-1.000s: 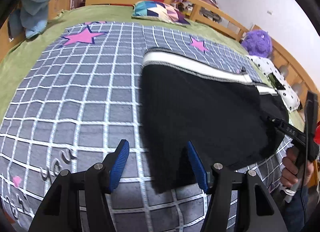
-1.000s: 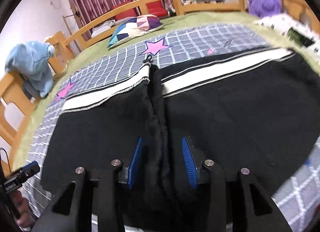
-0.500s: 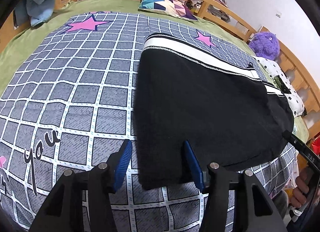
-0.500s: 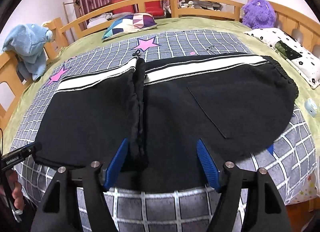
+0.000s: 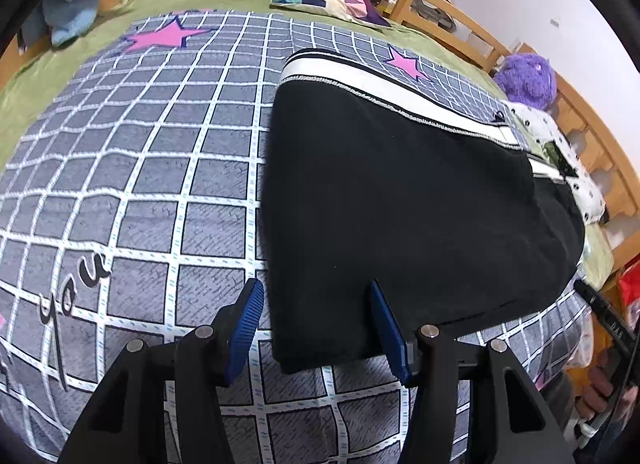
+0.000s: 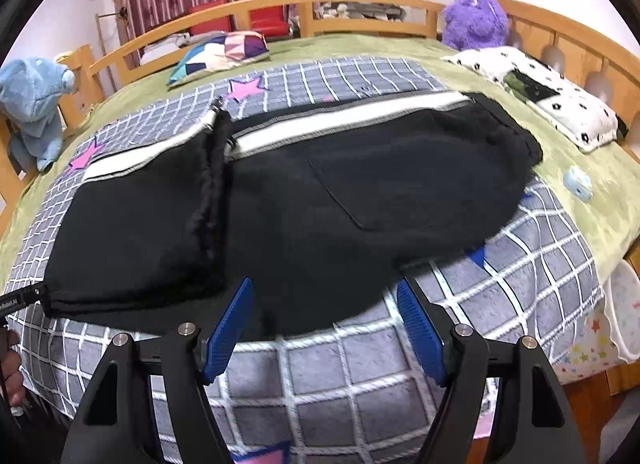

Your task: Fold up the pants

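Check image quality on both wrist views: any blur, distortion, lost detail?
Left wrist: sharp, heavy fisheye bowing the grid blanket, black vignette corners; black pants show almost no texture. Right wrist: same bowing; slight motion blur along the pants' near hem and the blanket below it, curved bed rail sharper.

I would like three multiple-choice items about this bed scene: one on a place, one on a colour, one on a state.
1. Where does the purple plush toy sit?
A. at the bed's wooden rail
B. on the pants
C. on the floor

2. What colour are the pants?
A. red
B. black with a white stripe
C. green

3. How is the right gripper?
A. shut on the pants
B. open, holding nothing
C. shut on a pillow

Answers: 1 A, it sits against the rail; 2 B, black cloth, white band; 3 B, the pads stand apart.
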Available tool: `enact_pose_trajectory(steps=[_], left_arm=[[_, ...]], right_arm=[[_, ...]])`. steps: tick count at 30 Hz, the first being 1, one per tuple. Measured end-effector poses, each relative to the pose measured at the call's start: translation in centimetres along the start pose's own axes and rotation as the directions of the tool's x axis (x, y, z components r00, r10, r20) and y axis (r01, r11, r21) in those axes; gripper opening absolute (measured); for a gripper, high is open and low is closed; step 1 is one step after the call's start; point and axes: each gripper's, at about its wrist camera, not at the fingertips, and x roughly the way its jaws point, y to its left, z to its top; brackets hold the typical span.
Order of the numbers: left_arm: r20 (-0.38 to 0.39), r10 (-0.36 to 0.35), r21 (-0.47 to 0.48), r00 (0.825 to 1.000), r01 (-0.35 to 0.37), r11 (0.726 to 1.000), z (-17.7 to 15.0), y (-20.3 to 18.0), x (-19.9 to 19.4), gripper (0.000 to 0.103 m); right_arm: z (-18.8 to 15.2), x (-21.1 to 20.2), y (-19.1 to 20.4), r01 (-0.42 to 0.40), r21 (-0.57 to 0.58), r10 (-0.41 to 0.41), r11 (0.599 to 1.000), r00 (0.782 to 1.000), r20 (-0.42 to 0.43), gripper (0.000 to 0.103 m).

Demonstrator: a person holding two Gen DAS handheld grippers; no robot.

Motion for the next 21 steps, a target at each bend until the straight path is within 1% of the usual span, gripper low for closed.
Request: enact_pose_trajectory(steps=[2, 4, 6, 8, 11, 12, 13, 14, 15, 19, 21], left_arm=[[-0.004, -0.027, -0.018, 1.0, 0.027, 0.999, 0.1, 0.3, -0.1, 0.053], [0.005, -0.047, -0.018, 0.999, 0.047, 0.999, 0.3, 0.5, -0.4, 0.052], [0.024, -0.065, -0.032, 0.998, 0.066, 0.997, 0.3, 0.7, -0.8, 0.048], [0.037, -0.09, -0.044, 0.995, 0.092, 0.995, 0.6, 0.8, -1.1, 0.047], [0.033, -0.086, -0.035, 0.996, 0.087, 0.996, 1.0, 0.6, -1.0, 0.047], [0.031, -0.082, -0.034, 0.996, 0.083, 0.996, 1.1, 0.6, -0.9, 0.047], [0.029, -0.078, -0.034, 0.997, 0.079, 0.996, 1.2, 0.5, -0.9, 0.047], [0.027, -0.074, -0.035, 0.997, 0.075, 0.997, 1.3, 0.5, -0.8, 0.047], [0.027, -0.072, -0.037, 0.997, 0.073, 0.997, 1.3, 0.4, -0.9, 0.047], [0.055, -0.079, -0.047, 0.995, 0.081, 0.996, 2.2, 0.6, -1.4, 0.047], [0.078, -0.088, -0.041, 0.993, 0.092, 0.995, 2.8, 0.4, -1.7, 0.047]], right_arm=[[-0.2, 0.0, -0.6, -0.009, 0.001, 0.009, 1.0, 1.0, -0.012, 0.073], [-0.3, -0.4, -1.5, -0.009, 0.014, 0.009, 1.0, 1.0, 0.002, 0.073], [-0.2, -0.7, -2.5, -0.003, 0.038, 0.003, 0.999, 1.0, 0.016, 0.073], [0.0, -1.1, -4.0, -0.024, 0.081, 0.02, 0.996, 0.999, 0.05, 0.073], [0.3, -1.2, -6.6, -0.073, 0.15, 0.06, 0.986, 0.994, 0.088, 0.064], [0.5, -1.0, -7.5, -0.075, 0.173, 0.059, 0.982, 0.994, 0.092, 0.058], [0.8, -0.6, -8.5, -0.076, 0.195, 0.059, 0.978, 0.994, 0.089, 0.049], [1.2, -0.1, -9.4, -0.073, 0.208, 0.057, 0.975, 0.995, 0.082, 0.045], [1.4, 0.3, -10.1, -0.069, 0.219, 0.053, 0.973, 0.996, 0.077, 0.044], [2.4, 2.3, -13.5, -0.07, 0.279, 0.052, 0.958, 0.996, 0.074, 0.044], [3.1, 3.1, -15.3, -0.069, 0.316, 0.041, 0.946, 0.995, 0.094, 0.044]])
